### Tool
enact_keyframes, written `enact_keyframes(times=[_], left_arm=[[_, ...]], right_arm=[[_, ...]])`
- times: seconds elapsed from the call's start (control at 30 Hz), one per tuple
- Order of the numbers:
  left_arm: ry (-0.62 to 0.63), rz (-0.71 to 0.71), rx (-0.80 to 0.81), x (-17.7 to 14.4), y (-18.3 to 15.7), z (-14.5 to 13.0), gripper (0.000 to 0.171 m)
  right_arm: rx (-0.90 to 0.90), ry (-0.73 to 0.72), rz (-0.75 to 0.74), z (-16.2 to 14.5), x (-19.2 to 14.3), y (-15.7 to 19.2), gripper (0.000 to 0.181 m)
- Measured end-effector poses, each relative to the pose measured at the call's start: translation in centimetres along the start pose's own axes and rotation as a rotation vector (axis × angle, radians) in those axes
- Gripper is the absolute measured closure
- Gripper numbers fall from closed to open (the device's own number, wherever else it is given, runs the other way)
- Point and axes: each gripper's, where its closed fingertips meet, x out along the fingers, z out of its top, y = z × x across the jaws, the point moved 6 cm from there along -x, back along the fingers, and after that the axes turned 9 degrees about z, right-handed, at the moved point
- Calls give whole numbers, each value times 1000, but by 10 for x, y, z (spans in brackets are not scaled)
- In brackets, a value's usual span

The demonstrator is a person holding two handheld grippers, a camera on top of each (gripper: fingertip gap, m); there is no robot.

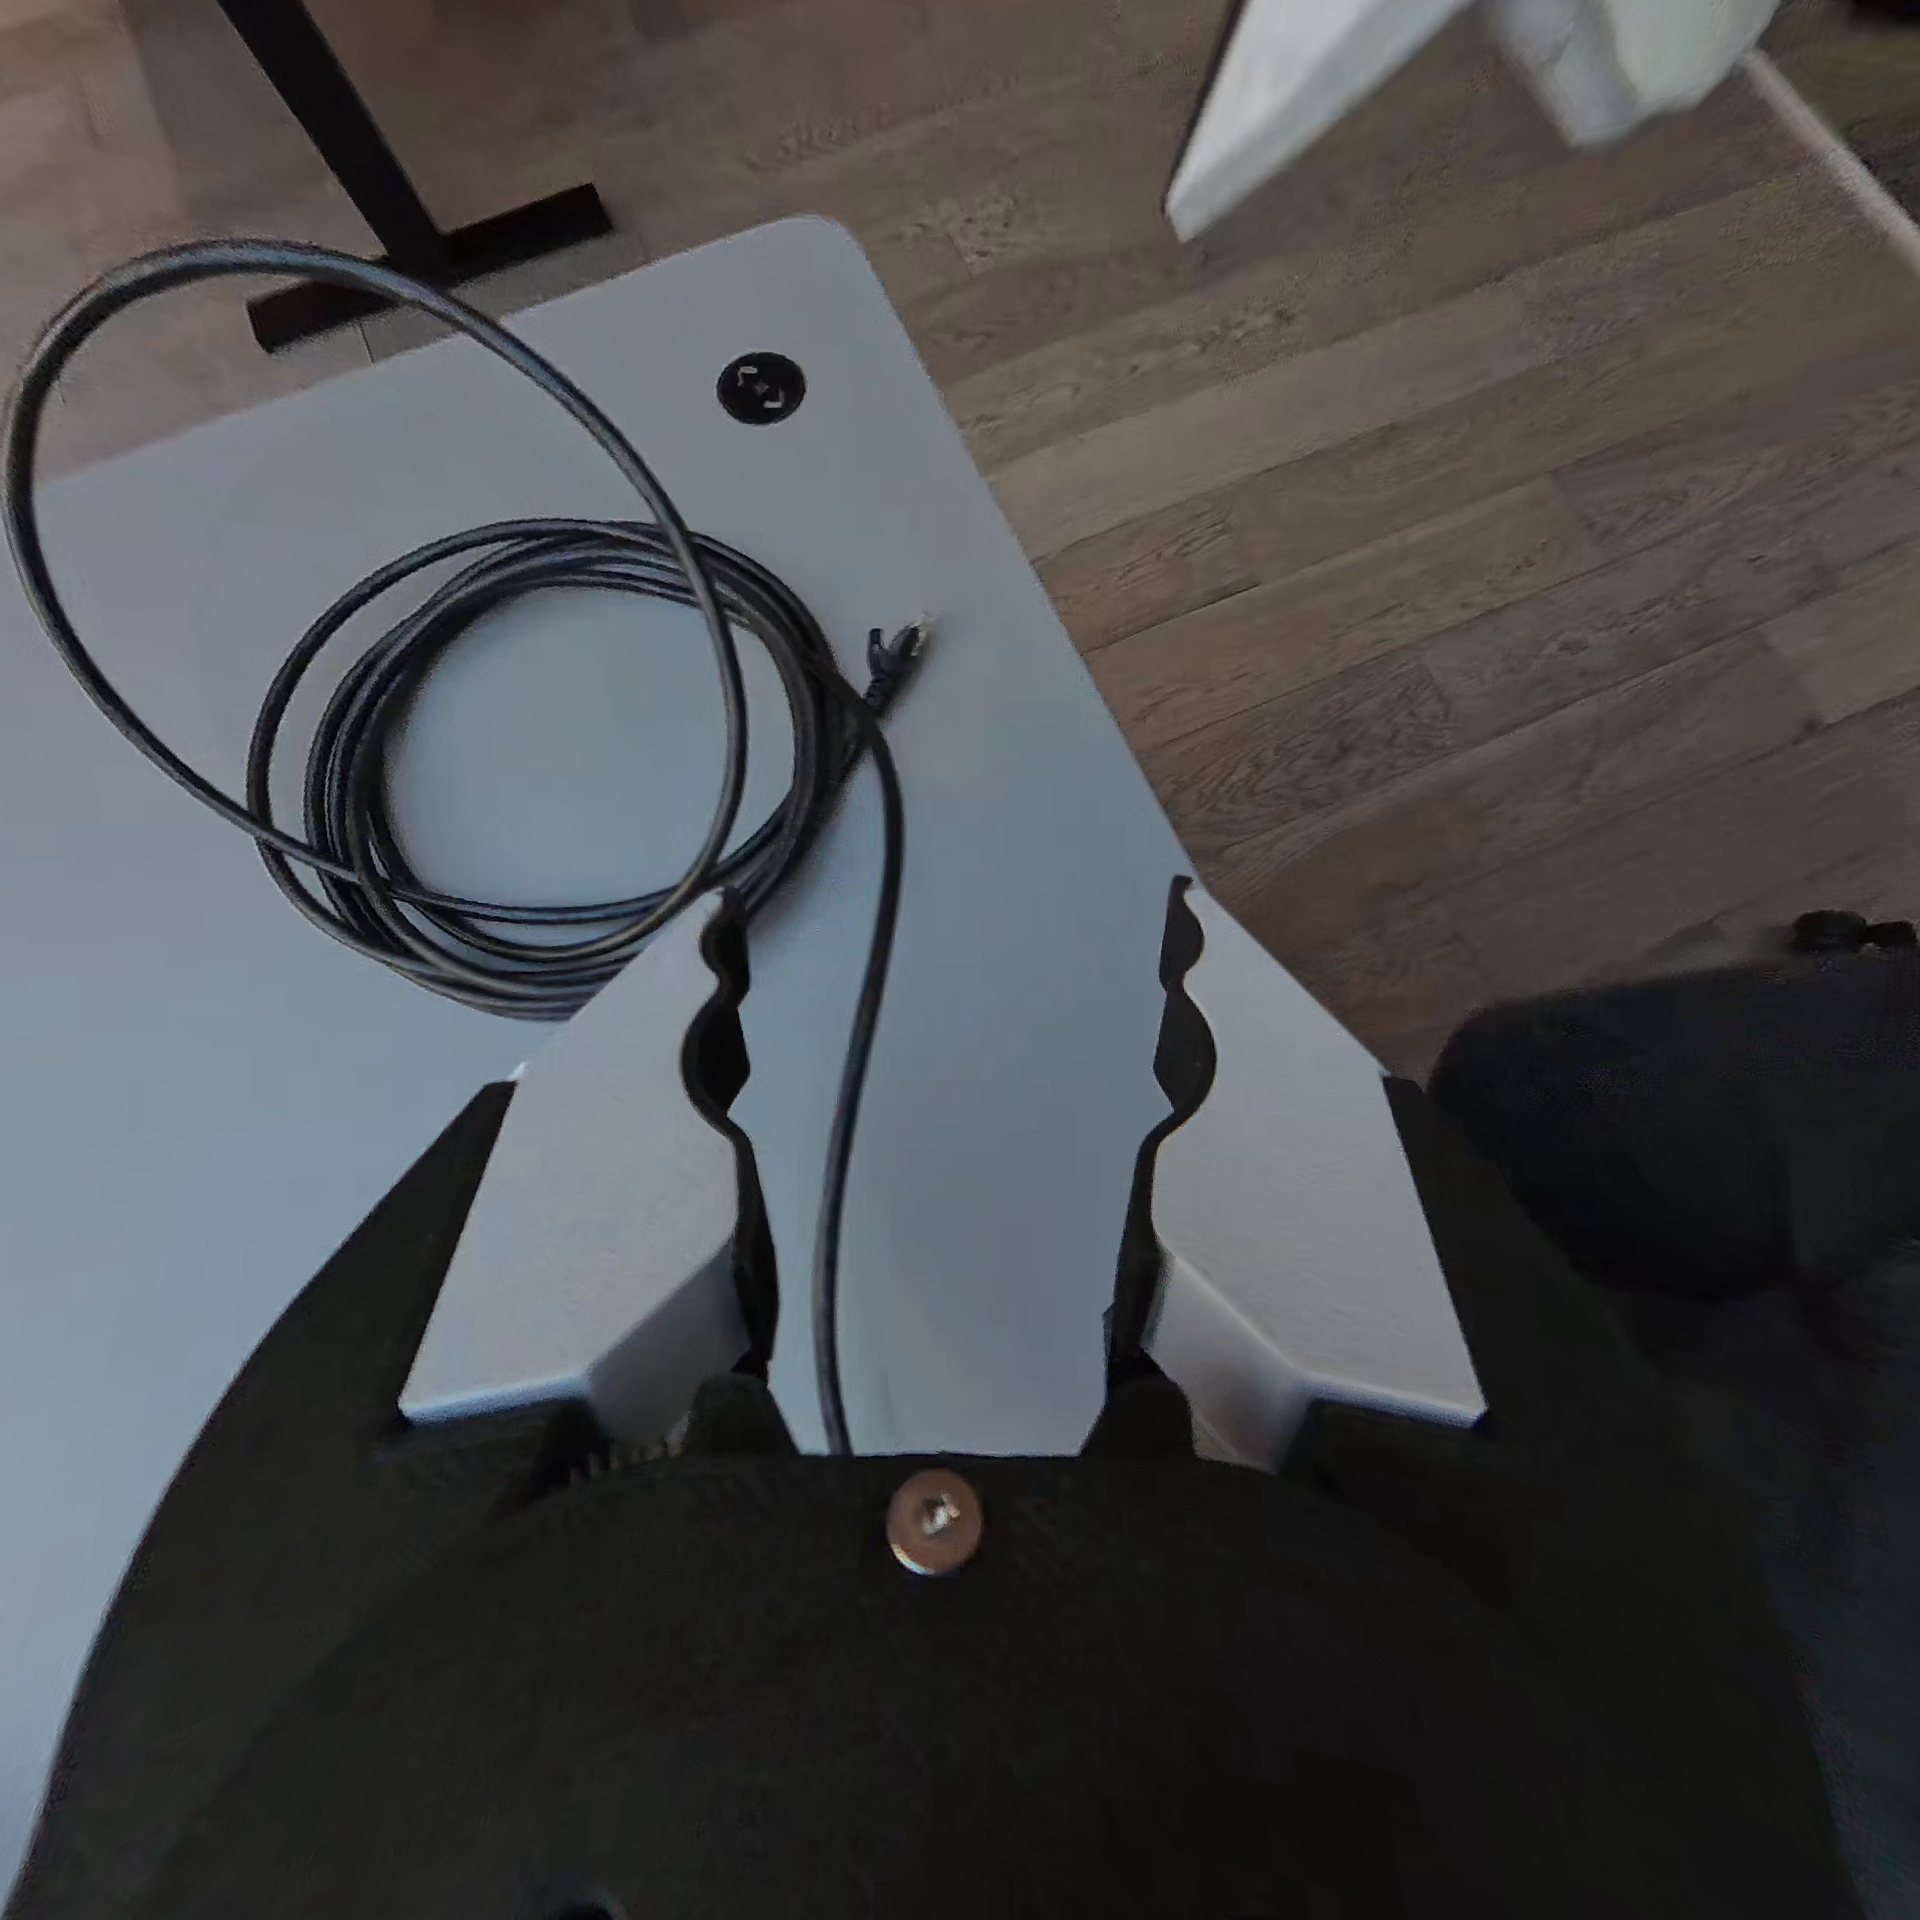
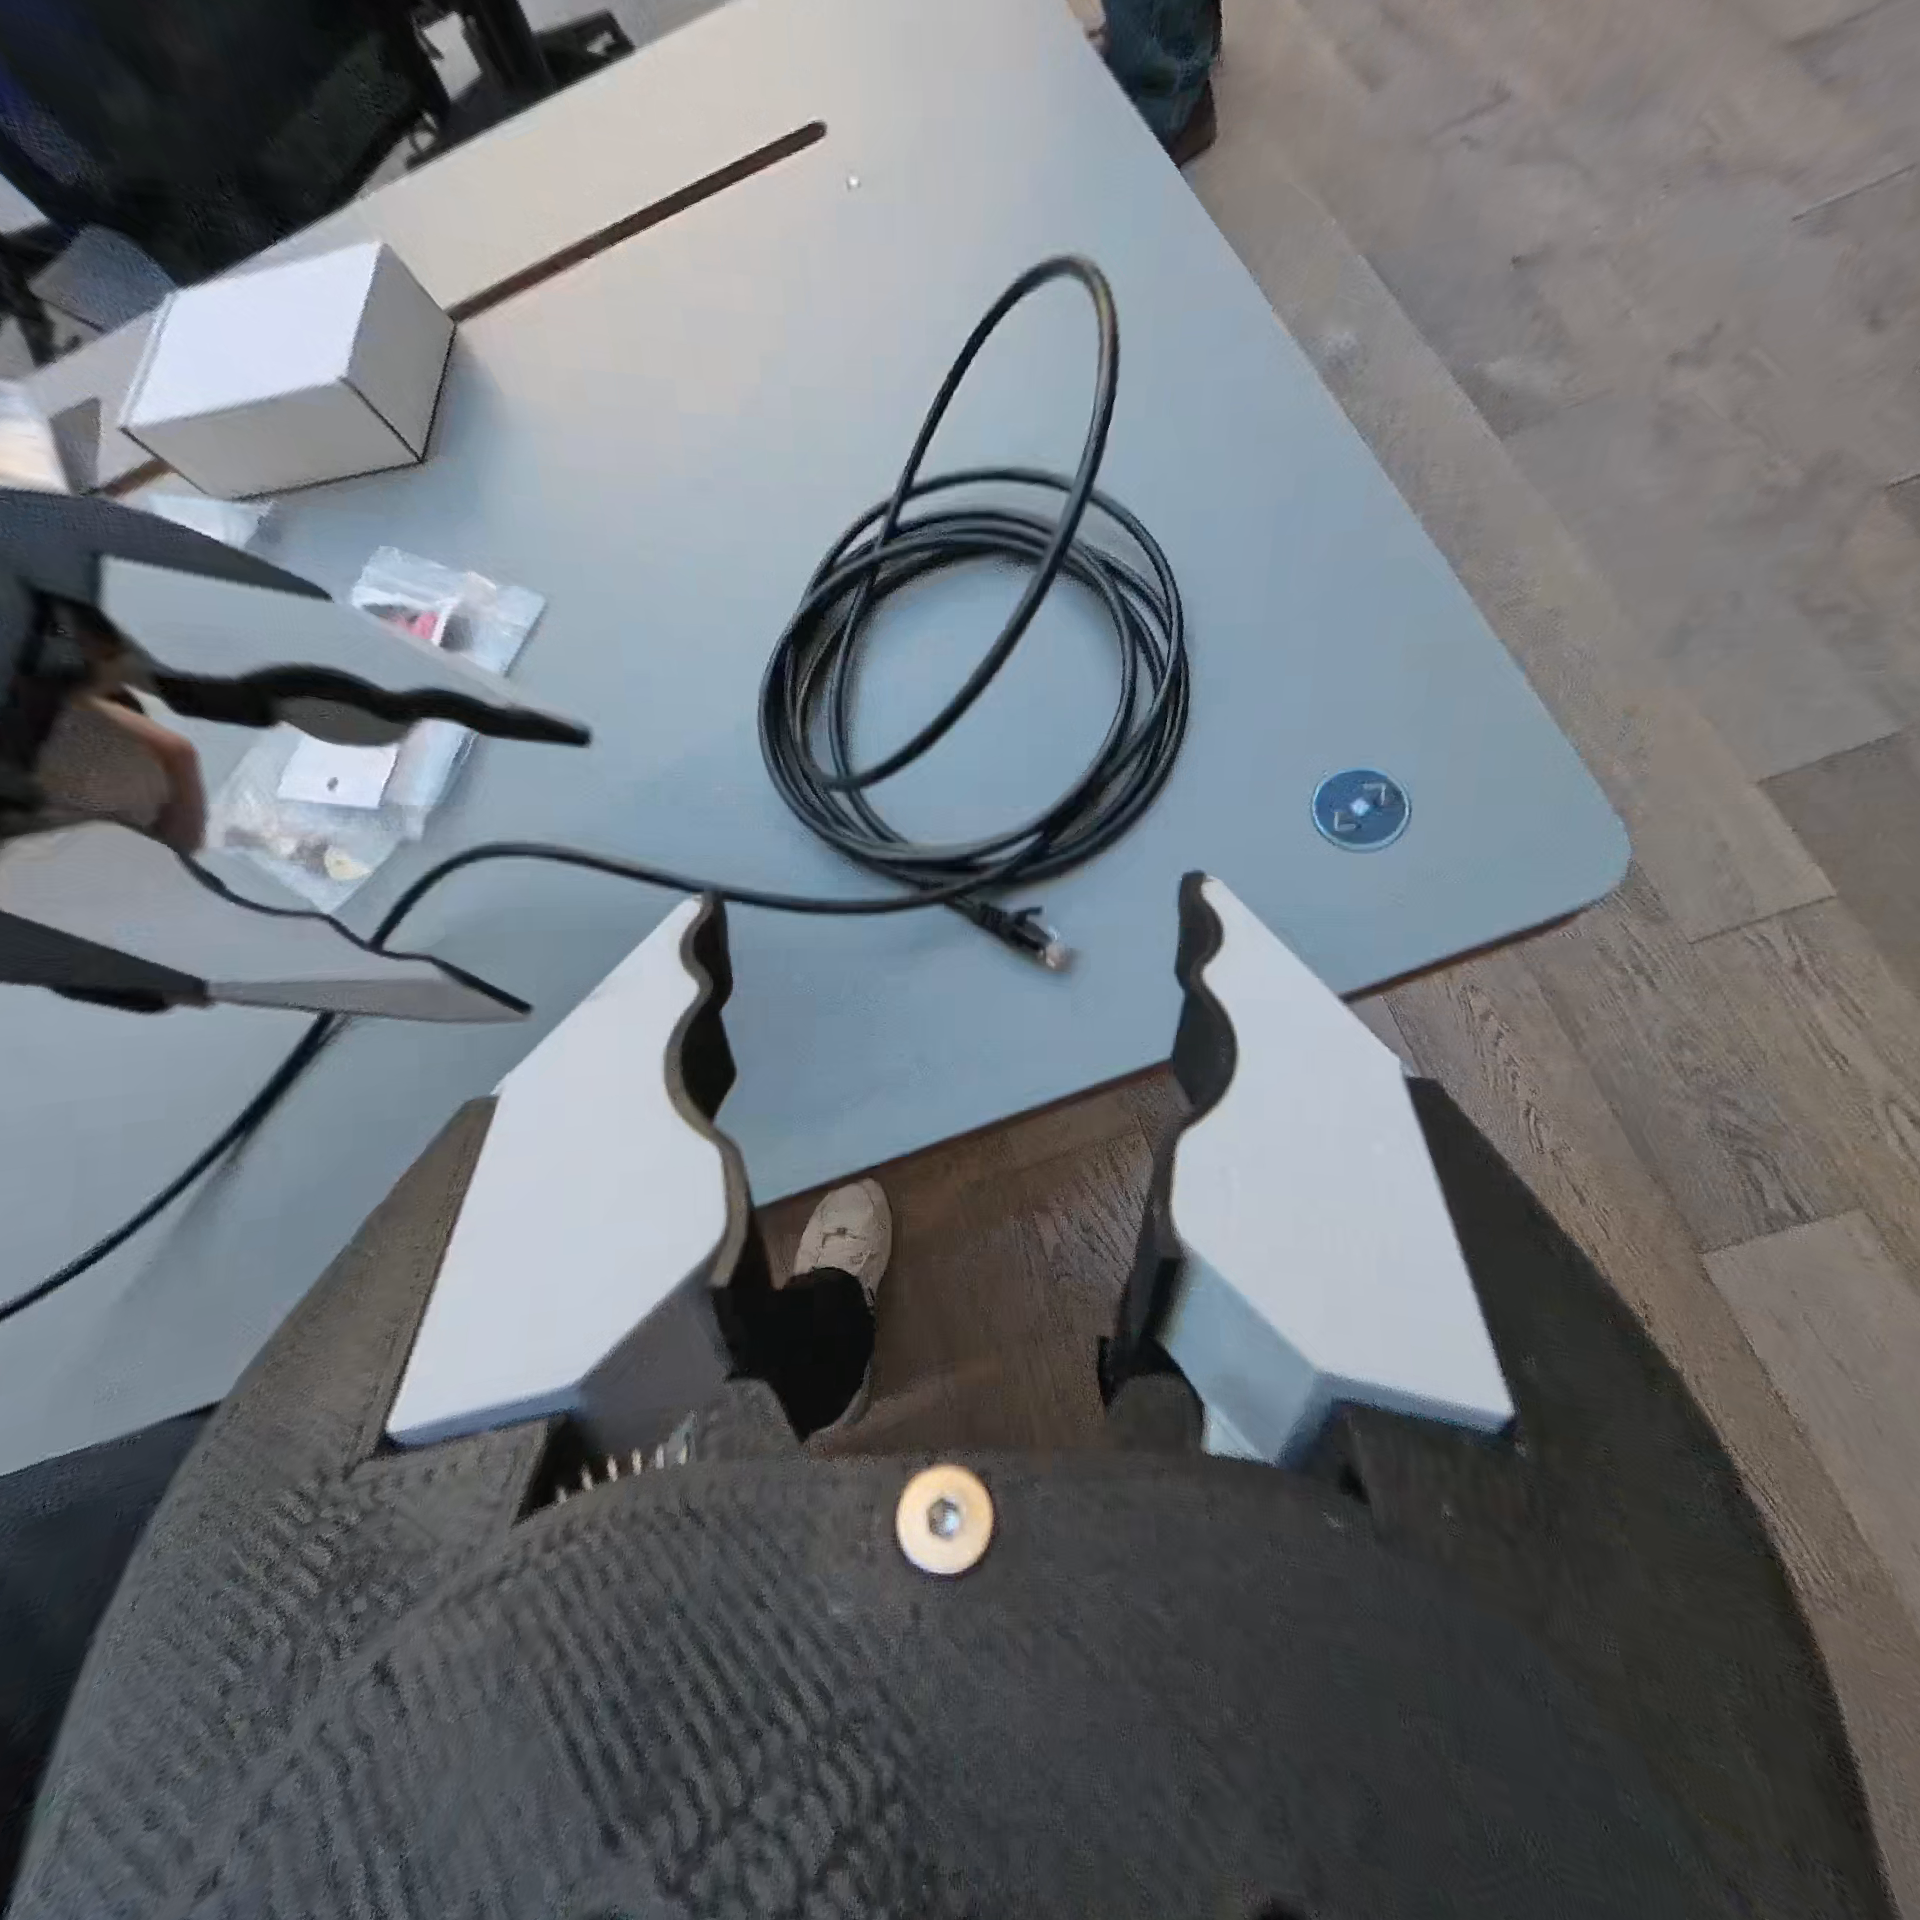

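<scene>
A black network cable lies in a coil (image 1: 457, 951) on a grey table (image 1: 156, 727), with one loop standing up above the coil. Its plug end (image 1: 899, 649) rests beside the coil. My left gripper (image 1: 951, 914) is open just above the table, and a loose strand of the cable runs between its fingers without being gripped. My right gripper (image 2: 951, 894) is open and empty over the table's near edge, close to the plug (image 2: 1023, 925) and the coil (image 2: 790, 717). The left gripper (image 2: 535, 868) also shows at the left of the right wrist view.
A white box (image 2: 291, 369) stands at the back left of the table (image 2: 623, 416). Clear plastic bags of small parts (image 2: 447, 613) lie near the left gripper. A round button (image 2: 1359, 810) sits at the table corner. A shoe (image 2: 847, 1236) and wood floor (image 2: 1662, 520) lie beyond the edge. The plug (image 2: 1023, 925) is about equally far from each gripper, around 15 cm. It turns up in the left wrist view (image 1: 886, 651) as well.
</scene>
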Motion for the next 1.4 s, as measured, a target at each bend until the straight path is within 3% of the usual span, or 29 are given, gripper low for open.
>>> enact_keyframes(times=[0.13,0.23,0.27,0.33,0.37,0.43,0.47,0.53,0.57,0.63,0.7,0.8,0.9,1.03,1.2,1.27,1.4], left_arm=[[90,5,-46,57,31,7,86],[144,8,-52,88,38,8,85],[174,8,-54,98,39,5,85],[251,22,-43,116,38,-2,89],[307,23,-14,123,36,-8,93],[452,42,85,133,31,-23,96],[467,25,86,135,27,-23,110],[522,13,63,138,25,-20,116],[550,7,74,139,25,-18,118],[605,-16,121,141,27,-15,129],[635,-45,172,142,29,-14,153],[651,-127,179,145,33,-11,159],[633,-152,79,149,34,-7,160],[612,-39,-89,161,31,5,160],[578,116,-403,182,38,24,161],[554,170,-530,190,48,30,161],[477,320,-859,202,70,37,160]], right_arm=[[5,14,64,88,65,-34,86],[-18,127,92,112,133,-70,96],[-26,208,121,109,152,-81,106],[-19,391,266,90,179,-94,154],[-25,475,309,79,186,-103,168],[-103,608,323,54,193,-126,166],[-173,663,324,43,195,-136,158],[-329,735,316,25,198,-151,146],[-404,663,338,28,200,-150,143],[-513,672,344,27,201,-151,134],[-595,660,393,28,204,-150,130],[-626,615,465,32,210,-152,127],[-558,597,464,45,212,-159,109],[-394,524,425,76,201,-160,106],[-266,581,455,92,201,-145,102],[-325,629,486,92,216,-132,98],[-606,736,521,80,250,-119,98]])
